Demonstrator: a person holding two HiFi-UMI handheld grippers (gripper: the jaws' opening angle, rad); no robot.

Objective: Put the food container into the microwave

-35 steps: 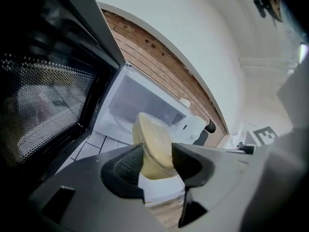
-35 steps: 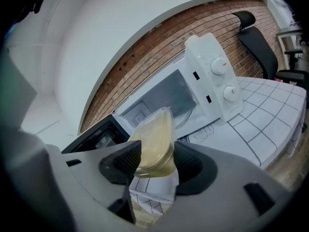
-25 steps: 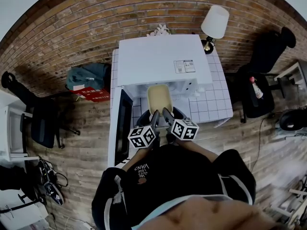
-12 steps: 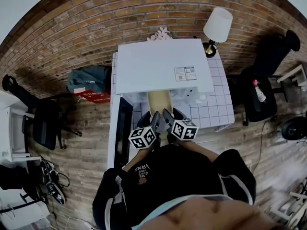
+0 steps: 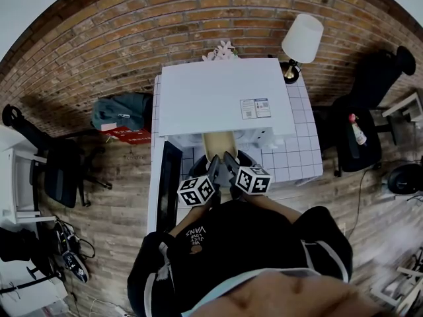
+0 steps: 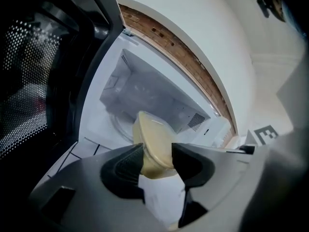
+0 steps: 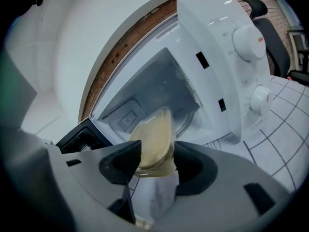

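Observation:
The food container [image 5: 219,144] is a clear tub with yellowish contents, held level in the mouth of the white microwave [image 5: 225,94]. My left gripper [image 5: 213,164] is shut on its near left edge, and my right gripper [image 5: 229,161] is shut on its near right edge. The left gripper view shows the container [image 6: 153,141] pinched between the jaws of the left gripper [image 6: 157,161], pointing at the glass turntable [image 6: 120,124]. In the right gripper view the container [image 7: 153,139] sits between the jaws of the right gripper [image 7: 157,163], its far end inside the cavity [image 7: 154,93].
The microwave door [image 5: 166,183] stands swung open to the left. The microwave rests on a white tiled table [image 5: 301,147] against a brick wall. A lamp [image 5: 301,41] stands at the table's back right. Two dials [image 7: 248,42] are on the microwave's right panel. Chairs stand on both sides.
Both grippers have carried the container forward, so more of it now lies under the microwave's top than a second ago.

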